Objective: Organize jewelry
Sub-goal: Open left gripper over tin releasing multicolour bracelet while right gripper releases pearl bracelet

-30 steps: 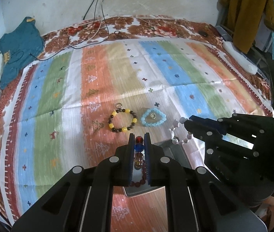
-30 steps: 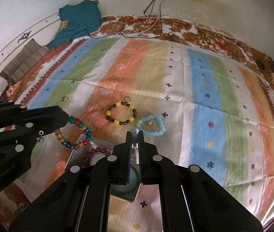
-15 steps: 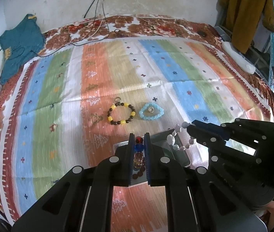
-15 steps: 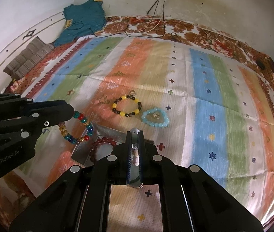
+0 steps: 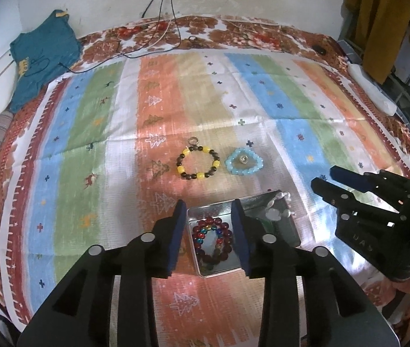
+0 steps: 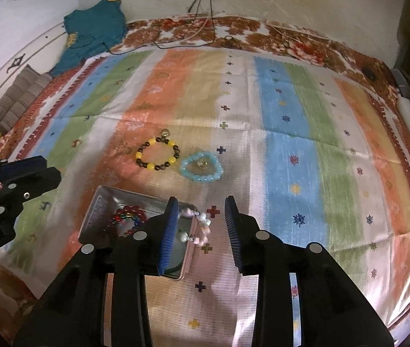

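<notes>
Both tools stand wide and hold nothing: the left tool (image 5: 209, 234) hangs over the metal tin (image 5: 213, 270), the right tool (image 6: 202, 228) just off the tin's 3 o'clock rim. Two pieces lie loose on the bed's striped cover (image 5: 89, 144), at 12 o'clock from the tin and near it: the yellow-and-dark bead bracelet (image 5: 198, 162), a round open ring with a small metal loop at its far side, and touching or just beside it at 3 o'clock the pale blue bracelet (image 5: 244, 165), a flatter, heart-like loop of glossy beads around a small charm. Judging by the layout, the left tool is nearer the yellow one, the right tool nearer the blue. The tin is shiny and shallow, holding dark red beads (image 5: 213, 241) with a multicoloured strand inside them; a whitish bracelet (image 6: 202, 225) straddles its right rim, half out.
</notes>
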Tool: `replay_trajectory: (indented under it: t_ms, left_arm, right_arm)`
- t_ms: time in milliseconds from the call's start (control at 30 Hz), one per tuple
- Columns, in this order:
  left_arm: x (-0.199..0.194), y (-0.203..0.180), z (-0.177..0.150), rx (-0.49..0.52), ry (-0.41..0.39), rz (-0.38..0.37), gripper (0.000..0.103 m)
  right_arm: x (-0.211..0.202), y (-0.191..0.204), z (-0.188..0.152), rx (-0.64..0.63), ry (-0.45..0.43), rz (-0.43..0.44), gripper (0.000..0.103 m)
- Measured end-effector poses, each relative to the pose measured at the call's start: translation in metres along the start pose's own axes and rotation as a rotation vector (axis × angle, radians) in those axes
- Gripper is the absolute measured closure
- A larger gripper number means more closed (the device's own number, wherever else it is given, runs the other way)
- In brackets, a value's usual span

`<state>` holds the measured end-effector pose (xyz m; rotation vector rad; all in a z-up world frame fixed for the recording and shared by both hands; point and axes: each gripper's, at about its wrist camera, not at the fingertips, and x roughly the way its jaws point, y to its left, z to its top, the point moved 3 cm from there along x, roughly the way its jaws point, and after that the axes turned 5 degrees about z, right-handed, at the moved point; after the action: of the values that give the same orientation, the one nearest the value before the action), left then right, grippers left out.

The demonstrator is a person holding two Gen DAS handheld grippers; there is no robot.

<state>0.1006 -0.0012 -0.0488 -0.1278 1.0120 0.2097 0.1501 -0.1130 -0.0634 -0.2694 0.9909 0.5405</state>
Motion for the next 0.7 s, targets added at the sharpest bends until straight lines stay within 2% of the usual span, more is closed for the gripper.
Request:
replay_trajectory:
  t_ms: [267, 500, 667, 700]
  left_arm:
    - [0.008, 0.007, 0.003, -0.021, 0.011, 0.010, 0.053]
    - [0.020, 0.016, 0.008, -0.059, 0.032, 0.005, 0.035]
    - [0.032, 0.022, 0.011, -0.080, 0.056, 0.025, 0.027]
    - [0.034, 0.021, 0.012, -0.077, 0.058, 0.029, 0.025]
  right_arm:
    - [0.004, -0.002, 0.001, -0.007, 0.013, -0.006, 0.052]
    - [0.012, -0.008, 0.004, 0.008, 0.033, -0.021, 0.039]
    - [0.016, -0.016, 0.010, 0.025, 0.030, -0.037, 0.034]
    - [0.017, -0.018, 0.011, 0.028, 0.027, -0.041, 0.030]
